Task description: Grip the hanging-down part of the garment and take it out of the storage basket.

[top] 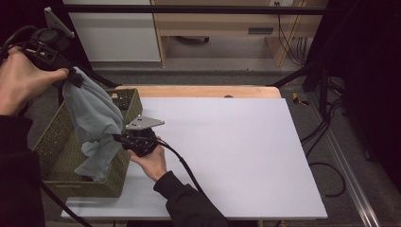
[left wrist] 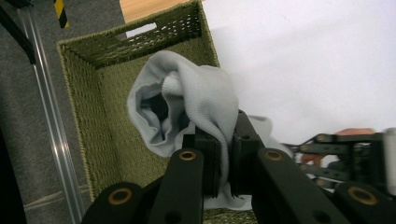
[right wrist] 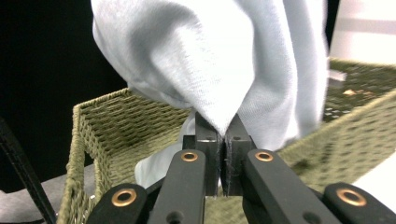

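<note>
Nearest the person, the right tongs (top: 124,138) sit just beside the green woven basket (top: 52,142), at its right wall, jaws pressed together on a fold of the light grey garment (top: 94,123); the right gripper view shows that fold pinched tight between the two black pads, with the basket rim just behind. The garment hangs above the basket, its lower end dropping inside. The basket stands on the left edge of the white desk (top: 236,151). Farther off, above the basket's far left corner, the left tongs (top: 75,78) are lifted high, jaws closed on the garment's top edge, the cloth bunched around them in the left gripper view.
</note>
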### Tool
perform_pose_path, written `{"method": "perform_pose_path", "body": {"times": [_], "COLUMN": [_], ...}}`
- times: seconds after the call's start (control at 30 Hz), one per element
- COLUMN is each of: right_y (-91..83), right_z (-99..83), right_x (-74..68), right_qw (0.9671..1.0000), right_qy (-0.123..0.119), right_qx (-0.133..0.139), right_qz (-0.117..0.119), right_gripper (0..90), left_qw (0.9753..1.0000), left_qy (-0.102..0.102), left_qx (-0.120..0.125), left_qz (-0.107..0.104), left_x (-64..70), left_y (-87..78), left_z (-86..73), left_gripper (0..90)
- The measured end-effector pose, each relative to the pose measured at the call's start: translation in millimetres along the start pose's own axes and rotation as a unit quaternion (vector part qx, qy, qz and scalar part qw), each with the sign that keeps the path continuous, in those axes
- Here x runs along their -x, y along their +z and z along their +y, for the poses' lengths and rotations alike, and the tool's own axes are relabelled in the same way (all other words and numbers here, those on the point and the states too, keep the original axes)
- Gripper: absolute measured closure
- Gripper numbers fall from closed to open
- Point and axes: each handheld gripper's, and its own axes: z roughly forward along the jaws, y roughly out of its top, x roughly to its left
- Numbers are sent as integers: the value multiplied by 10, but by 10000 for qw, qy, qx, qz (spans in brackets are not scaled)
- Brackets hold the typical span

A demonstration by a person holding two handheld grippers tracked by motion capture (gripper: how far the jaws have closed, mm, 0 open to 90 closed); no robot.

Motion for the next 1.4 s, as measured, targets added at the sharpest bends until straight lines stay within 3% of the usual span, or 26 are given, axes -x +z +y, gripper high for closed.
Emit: {"method": "perform_pose_path", "body": {"times": [0.37, 0.7, 1.03, 1.2, 1.23, 1.4], "right_y": [-665, -1069, -1264, -1331, -1363, -1430], "right_z": [285, 550, 682, 747, 785, 875], "right_x": [197, 239, 251, 239, 240, 216], "right_qw": [9986, 9946, 9912, 9870, 9847, 9809], "right_qy": [-281, -522, -634, -667, -676, -692], "right_qx": [297, 565, 765, 1041, 1175, 1357], "right_qz": [-349, -703, -874, -1030, -1097, -1213], "right_gripper": [882, 882, 883, 883, 883, 883], "left_qw": [10000, 9997, 9994, 9992, 9990, 9987], "left_qy": [21, 112, 200, 238, 245, 269], "left_qx": [41, 73, 102, 141, 157, 208], "left_qz": [-82, -198, -253, -292, -326, -370], "left_x": [27, 112, 182, 226, 236, 265], "left_y": [10, 31, 27, 16, 9, -18], "left_z": [-7, 16, 50, 62, 64, 66], "left_gripper": [838, 838, 838, 837, 838, 838]}}
